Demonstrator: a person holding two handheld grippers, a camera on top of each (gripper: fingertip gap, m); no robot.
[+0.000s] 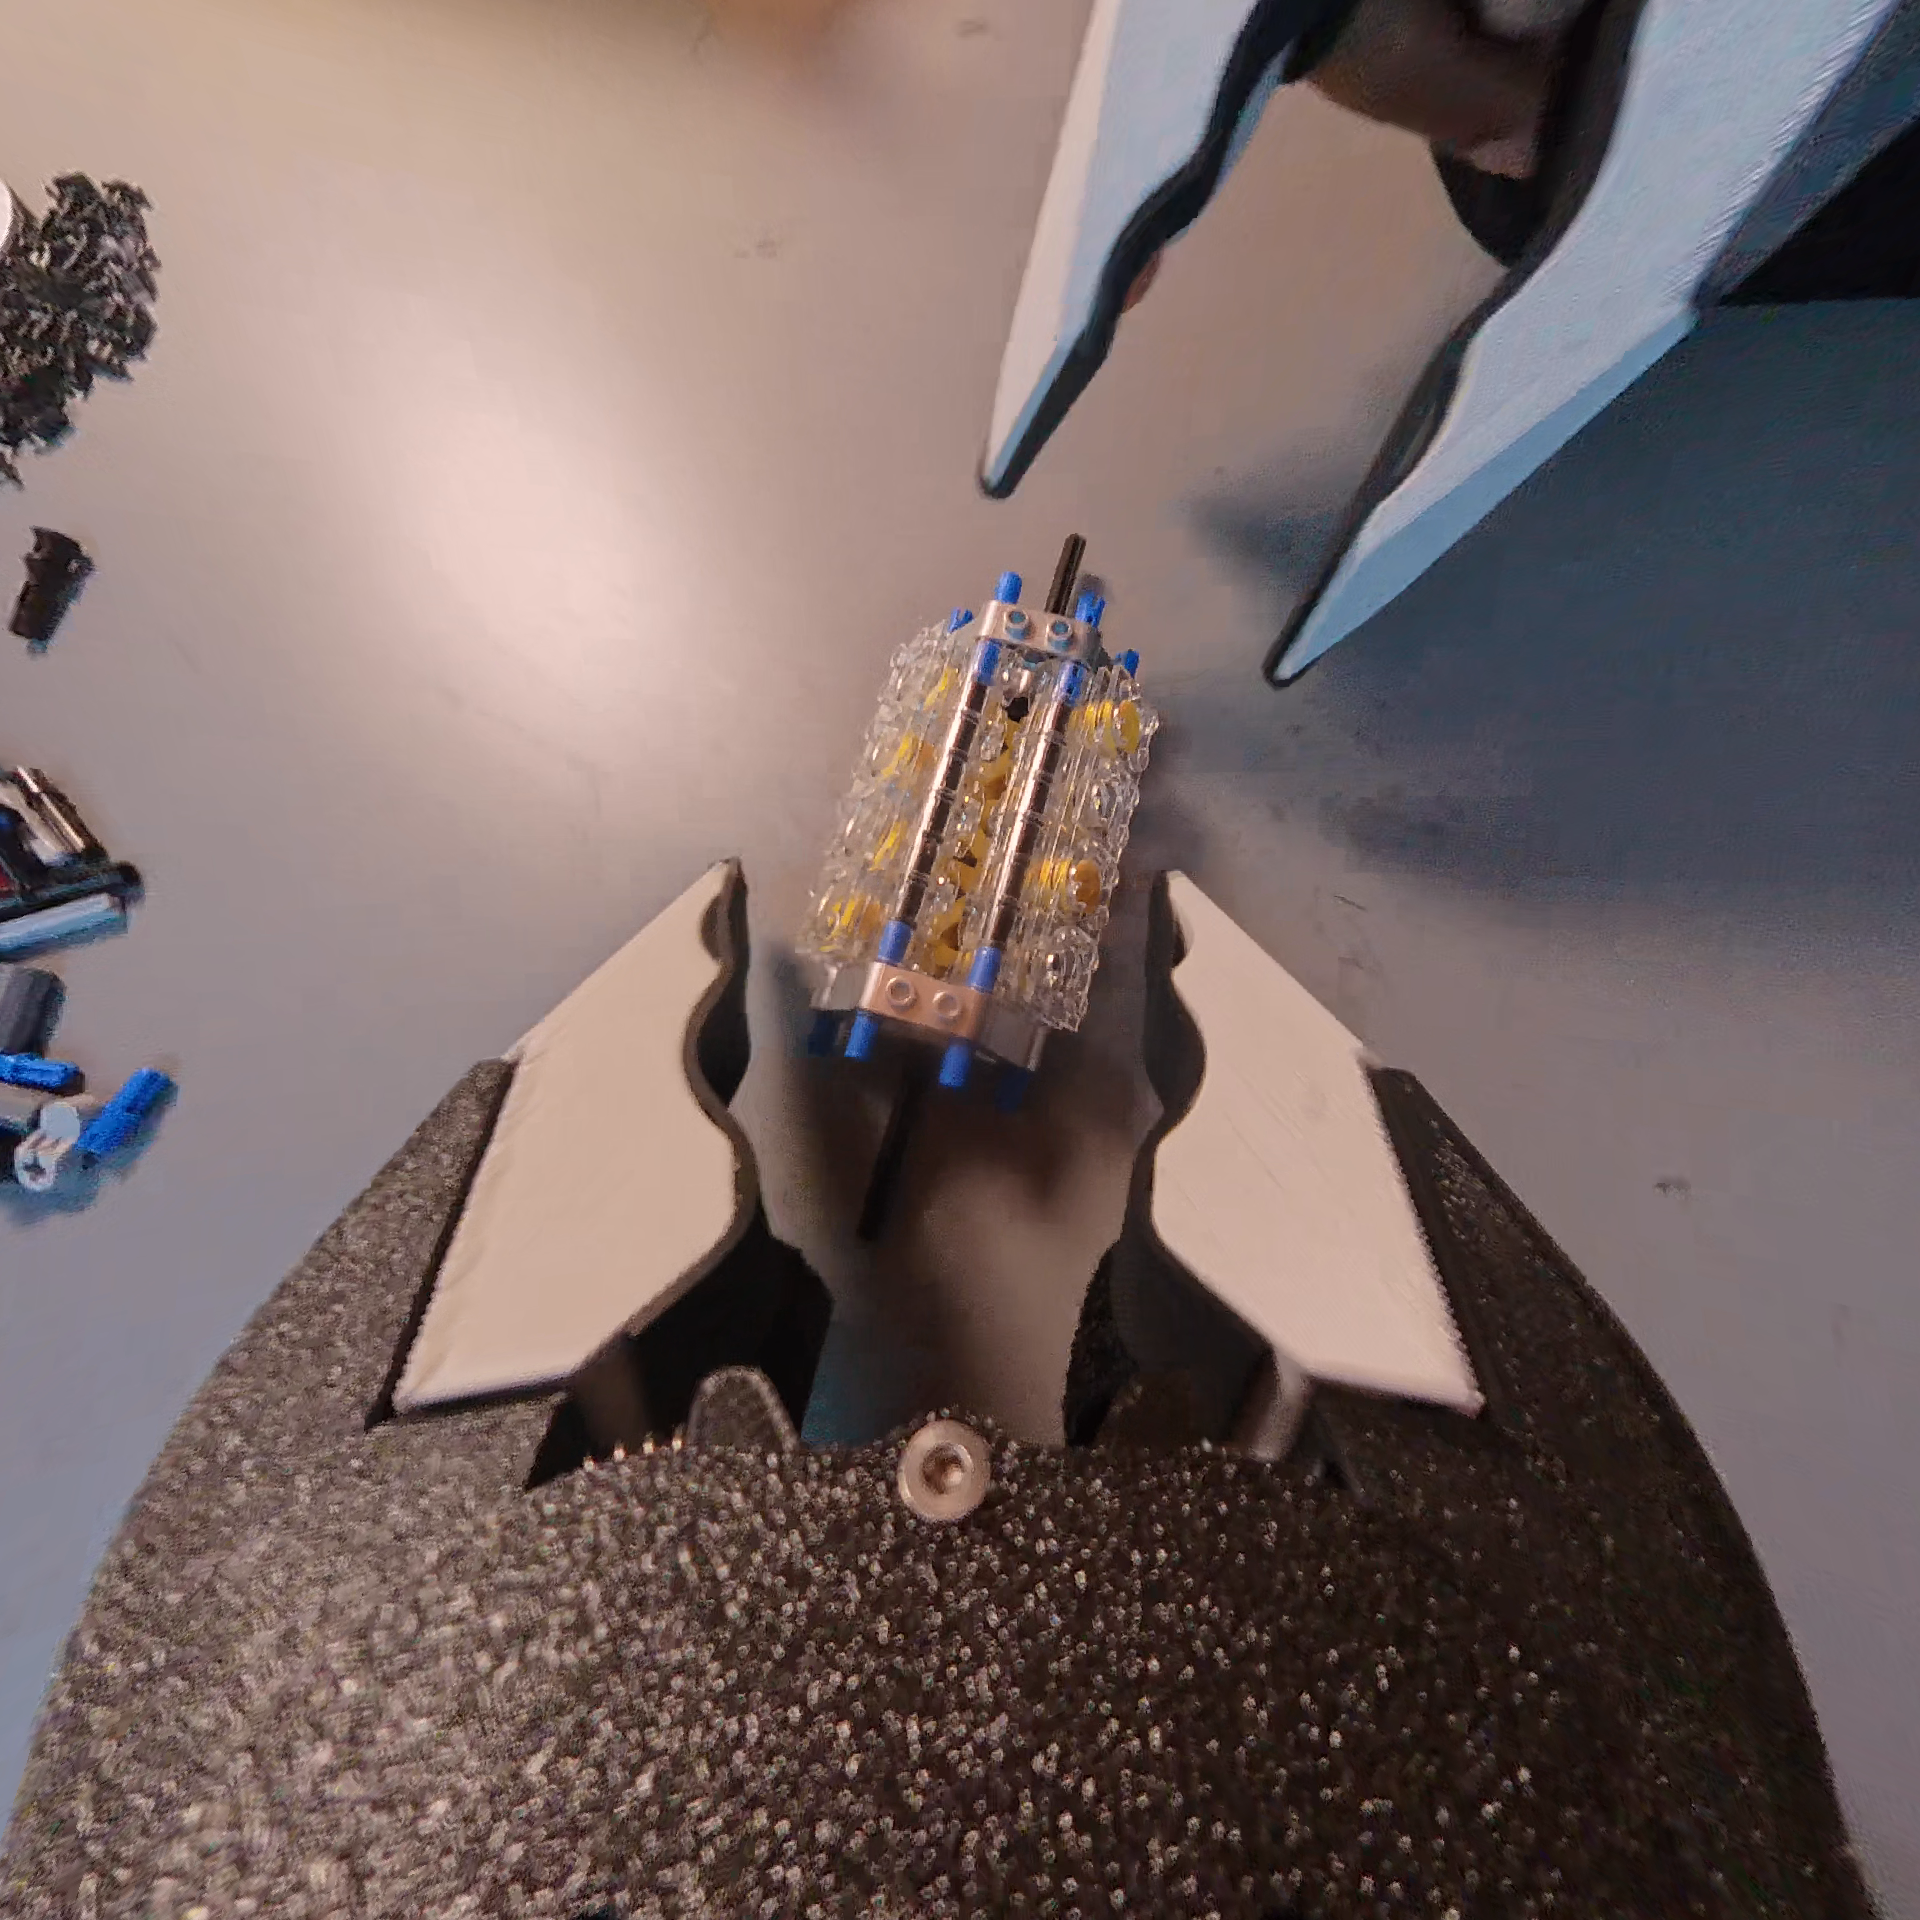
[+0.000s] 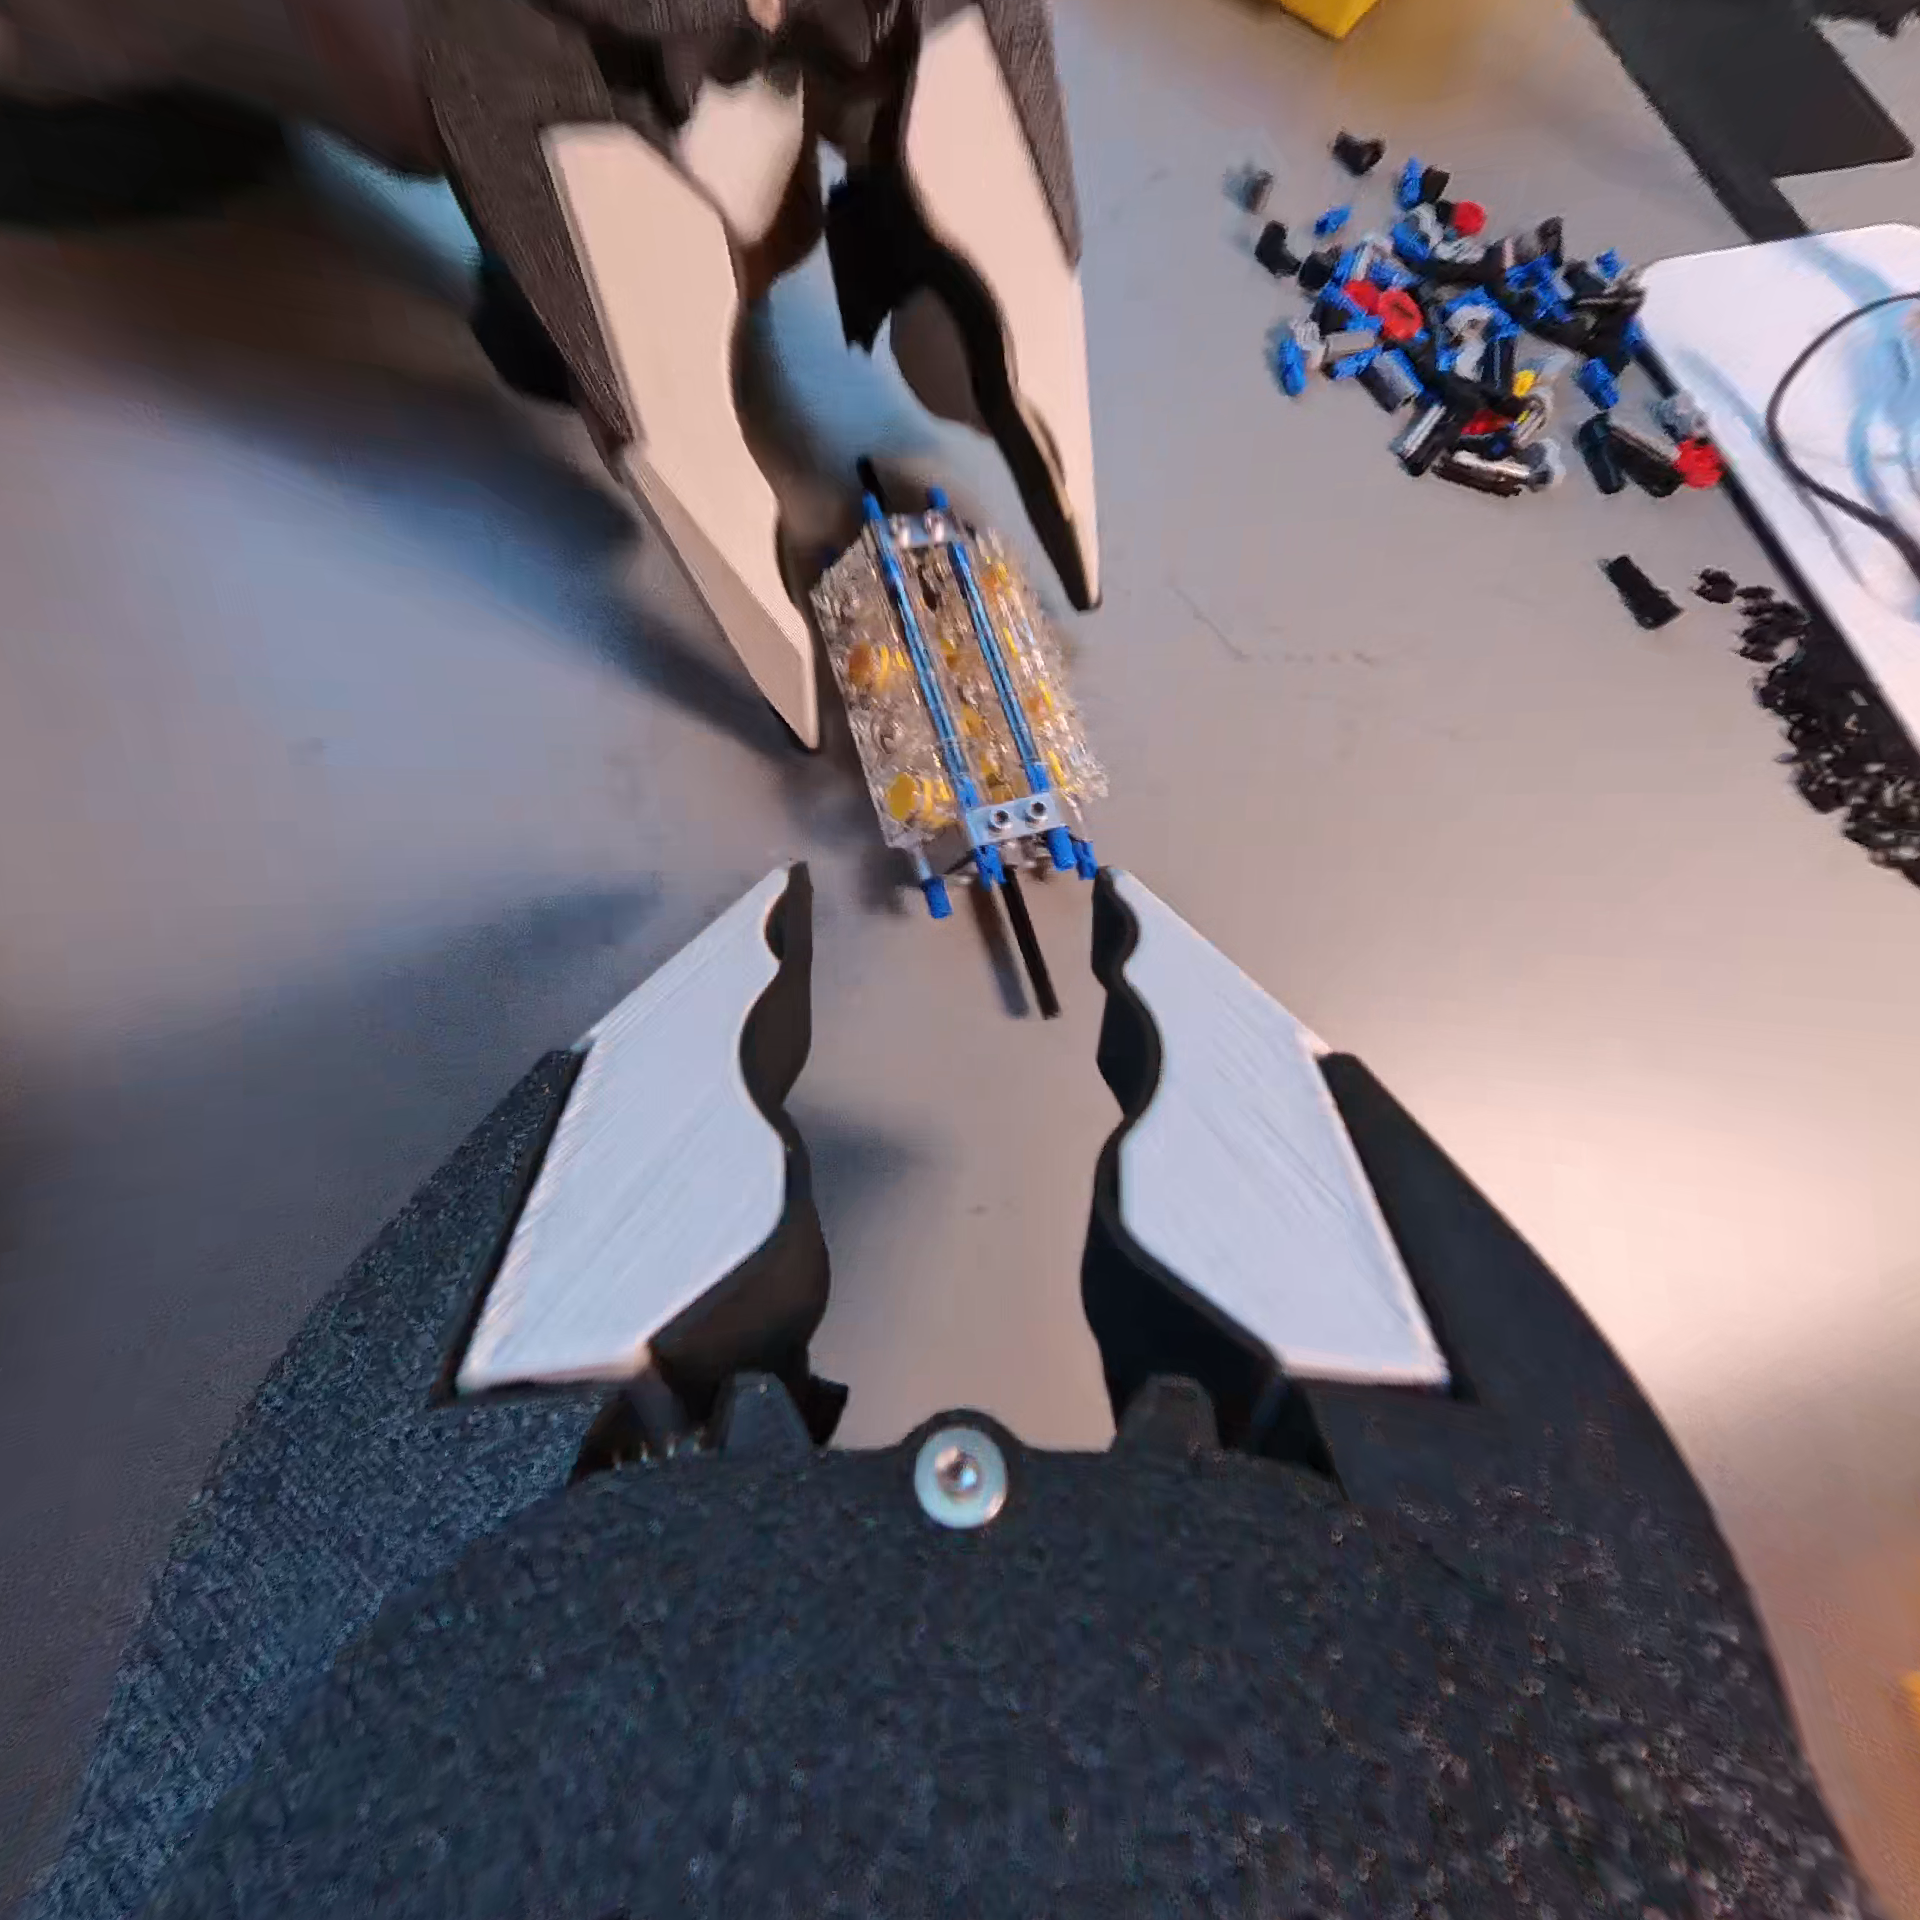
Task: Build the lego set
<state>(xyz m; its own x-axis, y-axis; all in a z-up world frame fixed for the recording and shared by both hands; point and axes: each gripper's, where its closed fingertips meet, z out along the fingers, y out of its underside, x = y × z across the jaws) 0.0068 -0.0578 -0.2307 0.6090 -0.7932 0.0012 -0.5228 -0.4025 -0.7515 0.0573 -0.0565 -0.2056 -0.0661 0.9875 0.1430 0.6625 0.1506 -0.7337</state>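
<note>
Clear-and-yellow brick model (image 1: 977,831) lies mid-table (image 1: 468,520) between the left gripper (image 1: 951,883) and right gripper (image 2: 945,883), both with jaws apart, gripping nothing.

A smooth grey table (image 1: 468,416) is seen in both views, and its surface is lit from above, so that pale, pinkish glare is thrown across it and soft dark shadows are cast on it. At the far right of the right wrist view a white board (image 2: 1766,343) is laid on the table, and a dark mat (image 2: 1745,94) is seen beyond it. No walls, floor or windows can be made out.
</note>
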